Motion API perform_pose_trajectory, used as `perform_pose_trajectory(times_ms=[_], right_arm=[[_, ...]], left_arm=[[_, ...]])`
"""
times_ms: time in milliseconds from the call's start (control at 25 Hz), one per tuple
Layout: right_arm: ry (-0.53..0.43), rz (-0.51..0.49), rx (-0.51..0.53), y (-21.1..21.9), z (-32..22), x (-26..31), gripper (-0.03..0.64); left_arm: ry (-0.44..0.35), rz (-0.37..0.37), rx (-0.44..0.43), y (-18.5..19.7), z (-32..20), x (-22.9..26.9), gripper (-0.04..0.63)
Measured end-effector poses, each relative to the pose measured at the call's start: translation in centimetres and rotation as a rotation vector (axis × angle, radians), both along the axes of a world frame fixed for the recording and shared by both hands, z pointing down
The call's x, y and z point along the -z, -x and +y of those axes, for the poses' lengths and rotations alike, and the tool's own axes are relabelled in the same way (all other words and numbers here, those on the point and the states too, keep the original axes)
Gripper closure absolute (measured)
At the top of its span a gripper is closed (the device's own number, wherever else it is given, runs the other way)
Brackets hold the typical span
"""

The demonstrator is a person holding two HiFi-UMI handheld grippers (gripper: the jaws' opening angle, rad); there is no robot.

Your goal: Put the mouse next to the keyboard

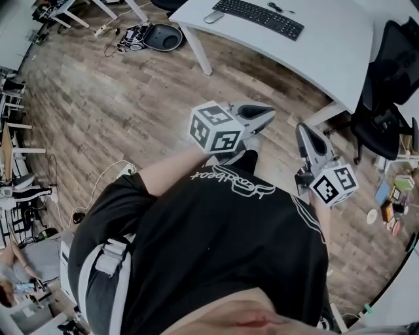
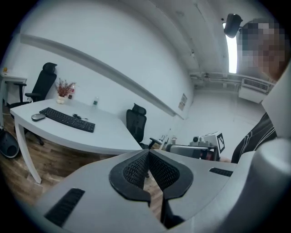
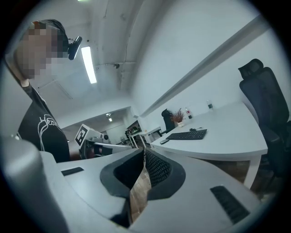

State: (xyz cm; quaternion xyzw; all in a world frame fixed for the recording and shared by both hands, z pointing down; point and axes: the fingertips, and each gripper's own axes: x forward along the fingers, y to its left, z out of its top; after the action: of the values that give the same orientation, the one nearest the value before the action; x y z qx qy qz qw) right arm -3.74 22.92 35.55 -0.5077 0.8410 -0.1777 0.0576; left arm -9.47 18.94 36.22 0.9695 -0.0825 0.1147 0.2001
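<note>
A black keyboard [image 1: 258, 17] lies on the white desk [image 1: 327, 52] far ahead of me. A grey mouse [image 1: 213, 17] rests just off the keyboard's left end. Both also show in the left gripper view, keyboard [image 2: 67, 119] and mouse [image 2: 38, 117], and in the right gripper view, keyboard [image 3: 187, 134] and mouse [image 3: 164, 141]. My left gripper [image 1: 267, 115] is held in front of my chest, shut and empty, well short of the desk. My right gripper [image 1: 303, 131] hangs beside it, also shut with nothing between its pads.
A black office chair [image 1: 386, 85] stands at the desk's right end. A second chair [image 2: 136, 120] is behind the desk. A dark round thing [image 1: 162, 37] and cables lie on the wooden floor by the desk leg [image 1: 200, 55]. A small potted plant [image 2: 61, 98] sits on the desk.
</note>
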Motion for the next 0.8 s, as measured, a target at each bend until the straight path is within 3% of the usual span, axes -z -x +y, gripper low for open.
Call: perform_pose_trajectory(times_ms=[200,440,800], right_arm=[[0.051,-0.018,0.0,-4.8,-9.1,-1.7,0.603],[0.123,0.03,0.041,-8.4,-18.4,-3.3,0.603],[0.142,0.003,0.112,-12.9,-24.6,-3.2,0.603]], left_arm=[[0.034,-0.002,0.016,-4.8,-8.8,-1.1,0.588],[0.061,-0.003,0.059,-8.5,-18.5,-2.1,0.588],[0.076,-0.034,0.129,-12.8,-24.7,-2.0,0.588]])
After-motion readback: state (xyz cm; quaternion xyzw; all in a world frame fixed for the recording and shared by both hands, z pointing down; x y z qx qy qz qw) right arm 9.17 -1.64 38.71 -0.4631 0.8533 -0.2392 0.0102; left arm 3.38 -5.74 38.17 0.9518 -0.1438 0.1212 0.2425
